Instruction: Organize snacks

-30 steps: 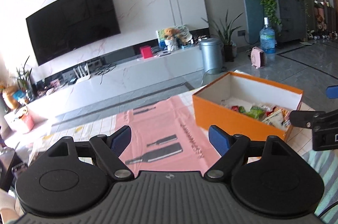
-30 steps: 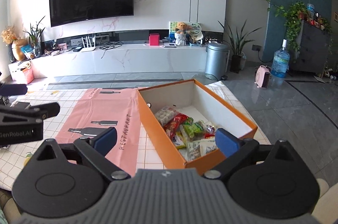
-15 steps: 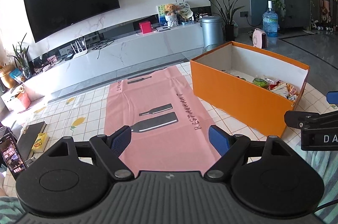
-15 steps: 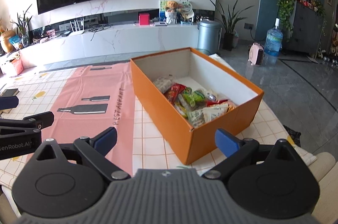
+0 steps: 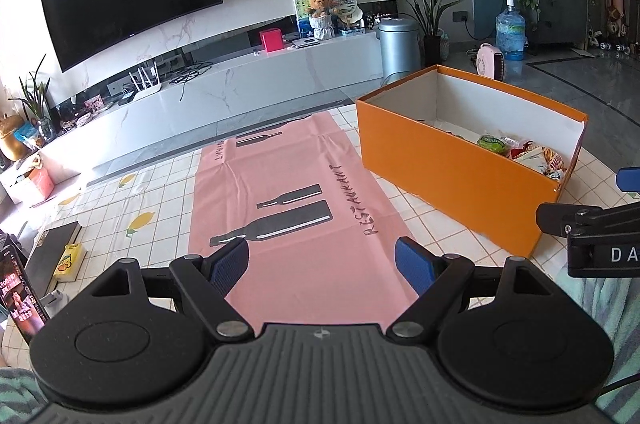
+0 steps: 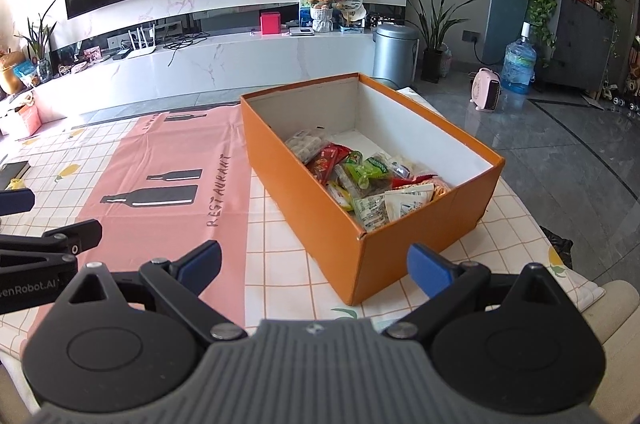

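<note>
An open orange cardboard box (image 6: 404,224) with a white inside stands on a table covered by a white checked cloth with lemon prints (image 6: 280,236). A heap of small wrapped snack packets (image 6: 360,179), green, red, yellow and white, lies inside the box, toward its near end. Just beside the box's left wall lies a pink rectangular mat printed with black bottles and the word RESTAURANT (image 5: 296,207).

The left gripper (image 5: 322,266) hovers over the near end of that mat, left of the box, its blue-padded jaws spread wide with nothing between them. The right gripper (image 6: 314,264) hangs before the box's near corner, jaws likewise wide apart and holding nothing.
</note>
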A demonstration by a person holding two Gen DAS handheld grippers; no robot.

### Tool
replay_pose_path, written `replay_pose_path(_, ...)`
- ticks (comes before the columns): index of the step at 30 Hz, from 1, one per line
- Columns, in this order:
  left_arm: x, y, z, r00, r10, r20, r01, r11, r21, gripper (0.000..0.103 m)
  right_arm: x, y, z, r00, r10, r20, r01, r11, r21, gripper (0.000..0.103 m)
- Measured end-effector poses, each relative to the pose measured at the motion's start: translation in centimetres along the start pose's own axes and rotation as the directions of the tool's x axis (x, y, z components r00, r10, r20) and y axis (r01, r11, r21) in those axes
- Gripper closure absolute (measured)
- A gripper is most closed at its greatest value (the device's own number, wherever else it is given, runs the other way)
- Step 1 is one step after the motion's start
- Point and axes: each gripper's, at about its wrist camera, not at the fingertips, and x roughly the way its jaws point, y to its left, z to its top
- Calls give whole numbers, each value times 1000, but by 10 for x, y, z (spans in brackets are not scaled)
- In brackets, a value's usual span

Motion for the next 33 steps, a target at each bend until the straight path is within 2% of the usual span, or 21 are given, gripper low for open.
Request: replay_pose_path(33,-9,4,4,1000,2,1,-2,1000,-27,6,-7,4,3,1000,4,17,-3,1000,-24,6)
